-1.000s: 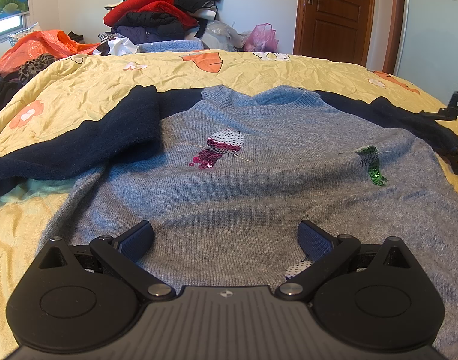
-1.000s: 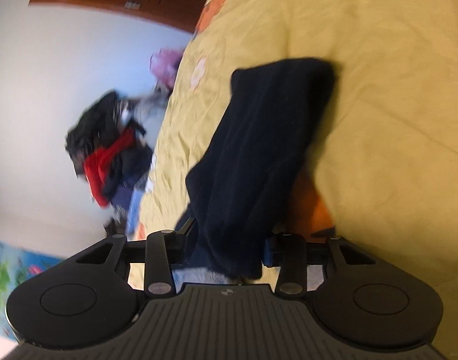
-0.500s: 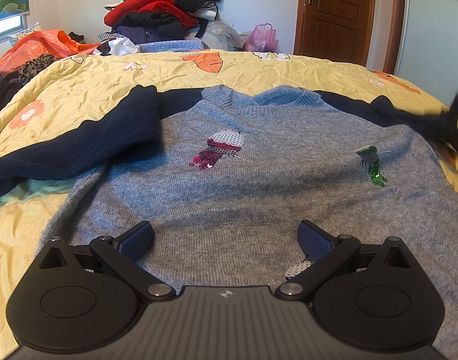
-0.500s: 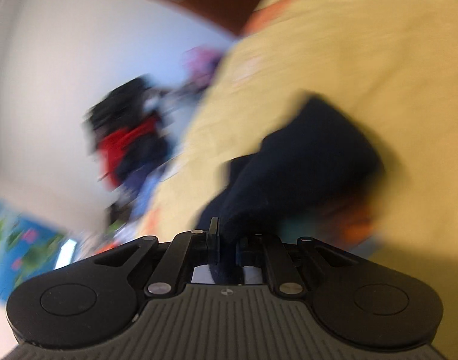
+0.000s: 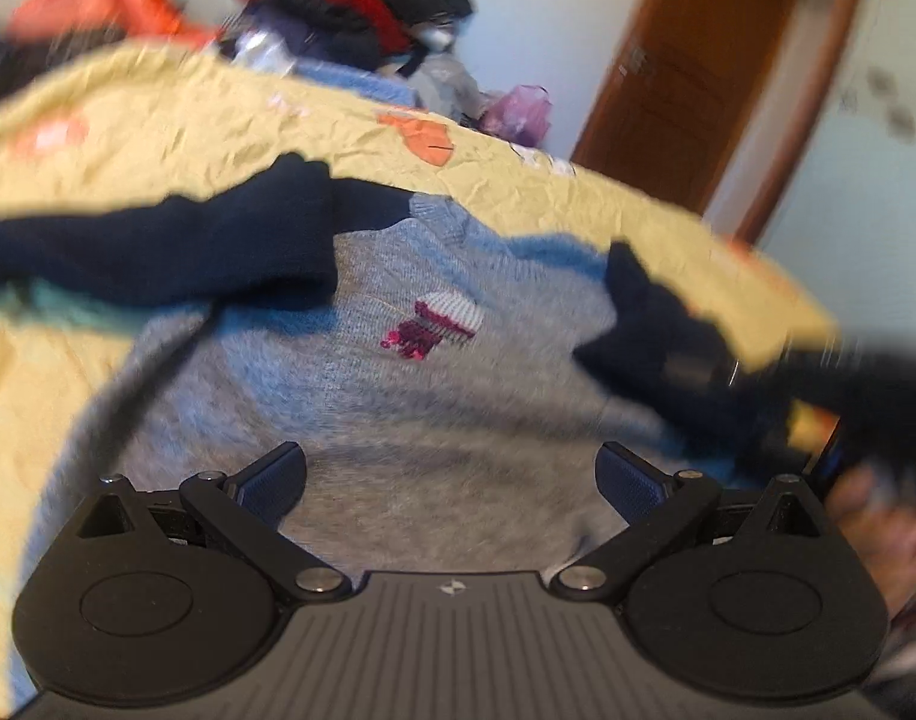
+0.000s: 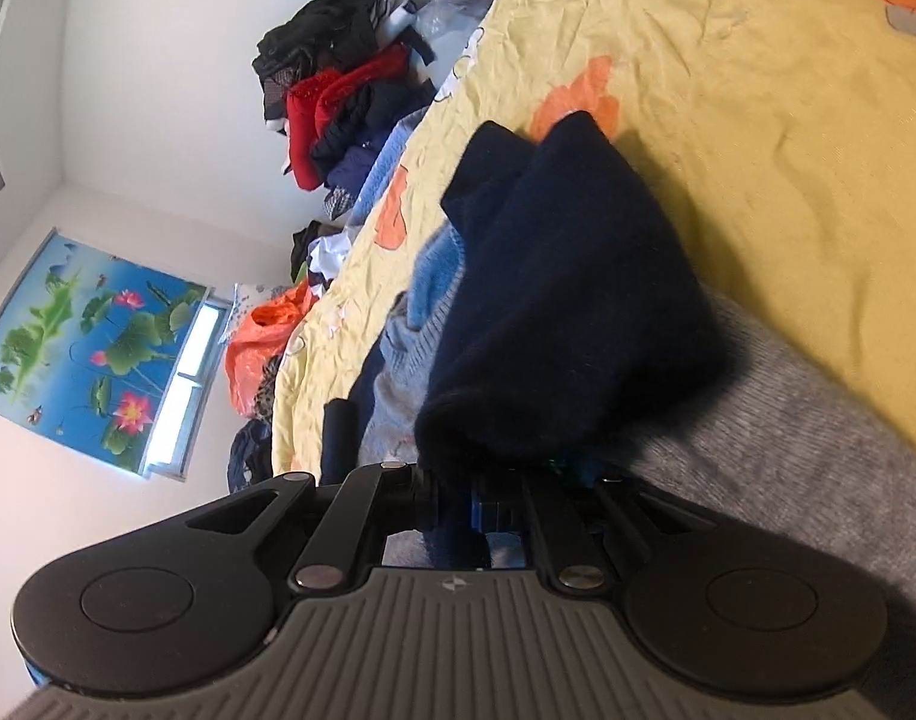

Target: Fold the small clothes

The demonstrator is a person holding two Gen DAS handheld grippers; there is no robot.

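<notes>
A grey knitted sweater with navy sleeves lies face up on the yellow bedspread. Its left navy sleeve is folded in over the shoulder. My left gripper hovers open over the sweater's lower body, nothing between its fingers. My right gripper is shut on the right navy sleeve, which is bunched and drawn over the grey body. In the left wrist view that sleeve sits on the sweater's right side, with the right gripper blurred beside it.
A heap of red, black and blue clothes is piled at the far side of the bed, beside an orange bag. A brown door stands at the back right. A person's hand shows at the right edge.
My right gripper has carried the navy sleeve inward from the bedspread onto the grey body. The left gripper has tilted and shifted while staying open.
</notes>
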